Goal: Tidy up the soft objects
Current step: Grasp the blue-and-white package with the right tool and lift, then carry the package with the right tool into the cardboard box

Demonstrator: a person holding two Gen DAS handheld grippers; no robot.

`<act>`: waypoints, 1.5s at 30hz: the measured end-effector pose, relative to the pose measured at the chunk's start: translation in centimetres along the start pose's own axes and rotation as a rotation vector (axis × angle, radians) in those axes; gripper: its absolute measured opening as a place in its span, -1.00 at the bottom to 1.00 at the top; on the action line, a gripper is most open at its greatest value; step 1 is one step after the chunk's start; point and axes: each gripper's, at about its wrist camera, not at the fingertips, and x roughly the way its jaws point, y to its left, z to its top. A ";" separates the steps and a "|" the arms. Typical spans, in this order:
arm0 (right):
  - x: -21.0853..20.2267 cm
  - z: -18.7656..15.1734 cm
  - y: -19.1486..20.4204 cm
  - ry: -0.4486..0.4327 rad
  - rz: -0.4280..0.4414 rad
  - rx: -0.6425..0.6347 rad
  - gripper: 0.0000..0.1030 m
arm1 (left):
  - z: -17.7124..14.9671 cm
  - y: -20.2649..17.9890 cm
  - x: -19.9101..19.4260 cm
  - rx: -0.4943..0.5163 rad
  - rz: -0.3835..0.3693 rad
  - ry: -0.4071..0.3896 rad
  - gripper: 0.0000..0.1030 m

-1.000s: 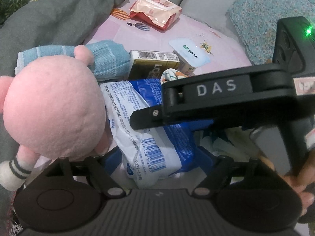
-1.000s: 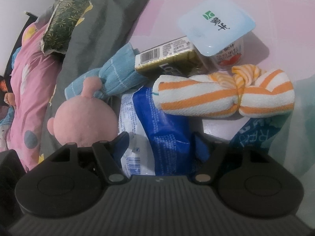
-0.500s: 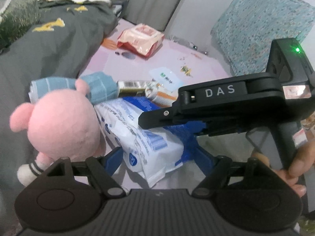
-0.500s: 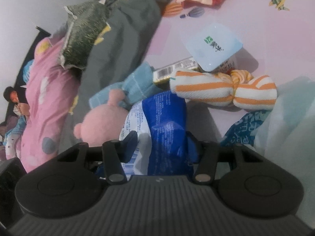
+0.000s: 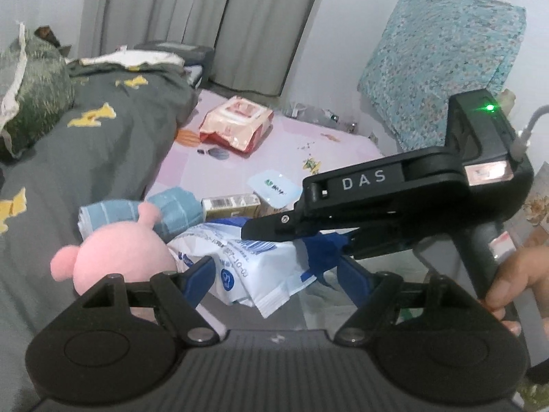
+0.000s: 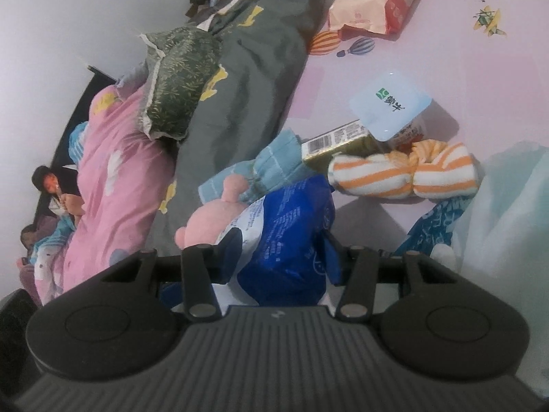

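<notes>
- Right gripper (image 6: 279, 262): blue fingers (image 6: 331, 262) had just been closing and sat pinched on the blue-and-white soft pack (image 6: 291, 237), jaws part-way in, pack bulging between them.
- Left gripper (image 5: 274, 274): fingers (image 5: 197, 274) stood wide. The pack's white crimped end (image 5: 247, 264) lay between them, but no pad plainly pressed it, so not a grip as far as could be seen.
- Key relation: the pack's long axis ran away from the right fingers toward the far pile, and the right gripper was the one on it. Judged that any carry turns on that hold.
- Pack appeared lifted clear of the pink sheet (image 6: 411, 68), near end in the jaws.
- Just left of the pack: pink plush toy (image 6: 209, 223), touching it. Beyond: blue rolled towel (image 6: 271, 164).
- Far right: orange-striped rolled towel (image 6: 405, 176), apart from the pack; carton (image 6: 334, 142) and yogurt cup (image 6: 391, 106) behind it.
- Grey quilt (image 5: 85, 158) along the left.
</notes>
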 end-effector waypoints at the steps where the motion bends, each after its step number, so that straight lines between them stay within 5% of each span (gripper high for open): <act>1: -0.2 -0.1 0.1 -0.003 0.007 0.002 -0.07 | 0.0 -0.2 -0.4 0.007 0.001 -0.010 0.52; 15: -4.9 -1.0 1.7 -0.093 0.080 -0.012 -0.07 | 1.0 -2.9 -4.4 0.059 -0.014 -0.124 0.52; 25: -14.7 -1.8 -0.5 -0.297 0.076 0.026 -0.07 | 3.8 -10.5 -4.7 0.197 -0.158 -0.186 0.53; 36: -27.5 -6.4 -11.1 -0.522 -0.042 0.197 -0.07 | 3.8 -22.9 1.3 0.348 -0.378 -0.065 0.53; 45: -26.9 -8.8 -21.7 -0.468 -0.131 0.363 -0.17 | 0.5 -25.9 8.4 0.413 -0.336 0.115 0.46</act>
